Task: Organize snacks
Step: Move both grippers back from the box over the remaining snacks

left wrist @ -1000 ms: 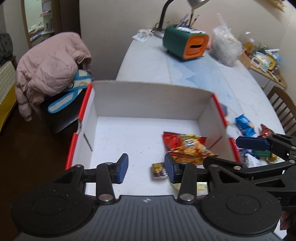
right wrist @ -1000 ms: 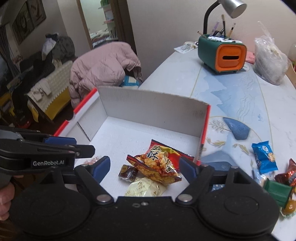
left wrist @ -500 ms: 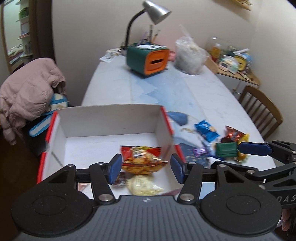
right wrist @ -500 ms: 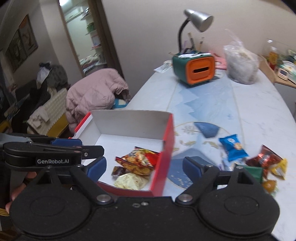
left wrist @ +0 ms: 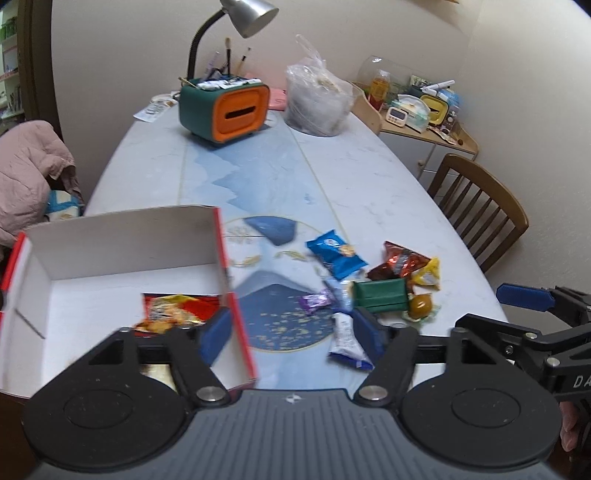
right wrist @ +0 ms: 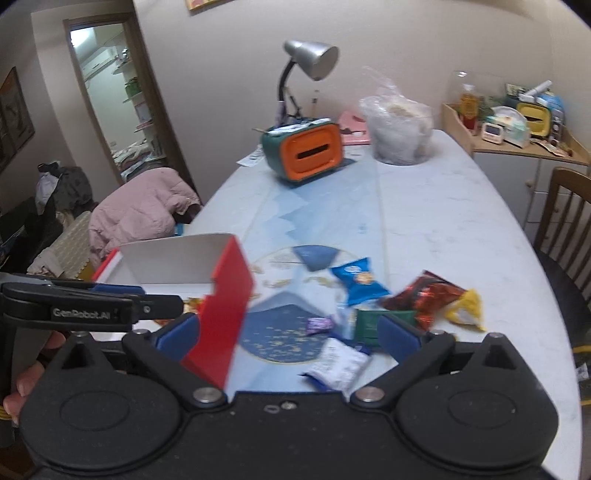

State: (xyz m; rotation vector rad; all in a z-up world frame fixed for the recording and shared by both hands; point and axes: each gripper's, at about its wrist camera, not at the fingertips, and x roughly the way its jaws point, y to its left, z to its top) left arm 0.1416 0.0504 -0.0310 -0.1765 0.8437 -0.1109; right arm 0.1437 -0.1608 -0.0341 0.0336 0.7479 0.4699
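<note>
A white box with red sides (left wrist: pixel 122 240) sits at the table's left; a red-yellow snack bag (left wrist: pixel 173 310) lies inside it. Loose snacks lie to its right: a blue packet (left wrist: pixel 336 253), a green box (left wrist: pixel 380 293), a red-brown bag (left wrist: pixel 400 258), a yellow packet (left wrist: pixel 428 275), a purple candy (left wrist: pixel 316 298) and a white-blue packet (left wrist: pixel 345 339). My left gripper (left wrist: pixel 291 334) is open and empty, straddling the box's right wall. My right gripper (right wrist: pixel 288 334) is open and empty above the white-blue packet (right wrist: pixel 338 363). The box (right wrist: pixel 225 295) is at its left.
A green-orange tissue box (left wrist: pixel 225 107), a desk lamp (left wrist: pixel 243 14) and a clear plastic bag (left wrist: pixel 317 99) stand at the table's far end. A wooden chair (left wrist: pixel 476 206) is at the right, a pink jacket (left wrist: pixel 26 166) at the left.
Both grippers have swung right, away from over the box interior toward the loose snacks on the table. Both stay open and empty.
</note>
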